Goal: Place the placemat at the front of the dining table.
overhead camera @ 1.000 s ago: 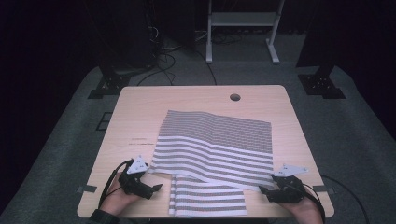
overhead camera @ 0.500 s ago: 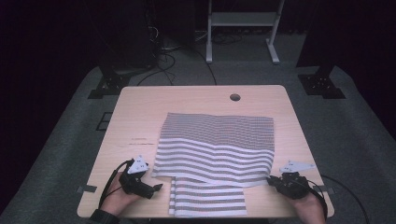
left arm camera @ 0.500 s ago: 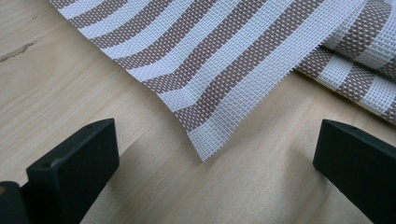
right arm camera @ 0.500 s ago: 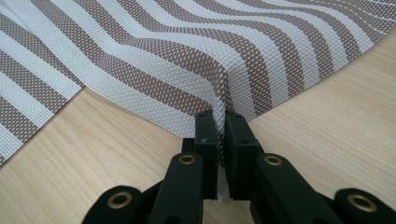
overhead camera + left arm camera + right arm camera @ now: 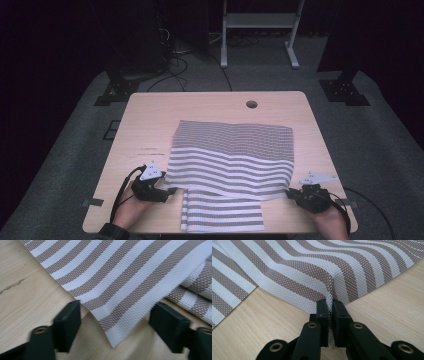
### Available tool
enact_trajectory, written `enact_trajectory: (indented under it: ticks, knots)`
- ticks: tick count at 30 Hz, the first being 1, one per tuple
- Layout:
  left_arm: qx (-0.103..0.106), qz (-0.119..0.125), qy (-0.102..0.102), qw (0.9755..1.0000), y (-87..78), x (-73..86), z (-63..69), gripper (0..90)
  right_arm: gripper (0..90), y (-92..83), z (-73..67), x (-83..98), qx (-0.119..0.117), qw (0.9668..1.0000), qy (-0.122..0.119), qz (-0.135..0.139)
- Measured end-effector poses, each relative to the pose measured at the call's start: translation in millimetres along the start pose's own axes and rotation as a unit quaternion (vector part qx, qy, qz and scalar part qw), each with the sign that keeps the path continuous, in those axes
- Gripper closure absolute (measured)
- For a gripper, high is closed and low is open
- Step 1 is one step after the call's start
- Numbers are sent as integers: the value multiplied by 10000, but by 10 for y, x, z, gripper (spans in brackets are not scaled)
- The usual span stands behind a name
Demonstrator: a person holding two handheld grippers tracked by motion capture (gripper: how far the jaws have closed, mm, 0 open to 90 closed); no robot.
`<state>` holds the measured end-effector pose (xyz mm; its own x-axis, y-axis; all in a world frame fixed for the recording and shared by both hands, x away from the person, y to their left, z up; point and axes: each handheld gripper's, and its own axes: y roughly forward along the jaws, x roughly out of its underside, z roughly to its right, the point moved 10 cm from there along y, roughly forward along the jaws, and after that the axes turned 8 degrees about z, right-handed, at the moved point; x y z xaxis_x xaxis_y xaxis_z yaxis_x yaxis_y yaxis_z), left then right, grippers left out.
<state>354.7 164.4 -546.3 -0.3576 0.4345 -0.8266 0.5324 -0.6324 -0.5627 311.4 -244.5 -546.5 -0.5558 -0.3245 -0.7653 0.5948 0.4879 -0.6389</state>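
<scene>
Striped cloth (image 5: 230, 160) corner (image 5: 110, 340) lies at 12 o'clock between left gripper (image 5: 116, 322) jaws, just closing, not yet pinched; right gripper (image 5: 330, 312) clamped on opposite corner

Each hand-held gripper is black, the left hand-held gripper (image 5: 170, 190) and the right hand-held gripper (image 5: 289, 194) alike, with a pale grey three-cornered plate on top and a black cable trailing behind. Their jaws are blocky black pads on arms set with brass-coloured rivets. A dark cuff circles the left wrist.
</scene>
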Motion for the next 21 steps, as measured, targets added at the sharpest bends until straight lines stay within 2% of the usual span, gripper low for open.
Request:
enact_trajectory:
  ticks: [2, 3, 4, 6, 10, 13, 18, 21]
  knots:
    - [-37, -26, 7, 10000, -22, -2, -13, 374, 847, 0, 0, 0, 0, 10000, -4, -2]
    - [-31, -14, -13, 10000, -27, -3, -14, 447, 847, 0, 0, -1, -1, 10000, -9, -3]
    - [-12, 5, -84, 10000, -31, -8, -14, 476, 847, 1, 1, -1, -4, 10000, -17, -3]
    - [71, -21, -115, 9999, -41, -13, 1, 615, 848, 1, 1, -1, -12, 10000, -12, -4]
    - [30, -175, -7, 9998, -32, -27, 21, 741, 849, 1, 0, -2, -12, 10000, -9, -14]
    - [-59, -326, -34, 9994, -27, -40, 40, 839, 852, 1, 1, -3, -22, 10000, 19, -21]
    - [-59, -361, -56, 9993, -38, -55, 70, 858, 861, -4, 10, -14, 3, 10000, 71, -31]
    - [-20, -222, -82, 9997, -81, -101, 85, 857, 865, -24, 15, -47, -4, 9999, 101, 37]
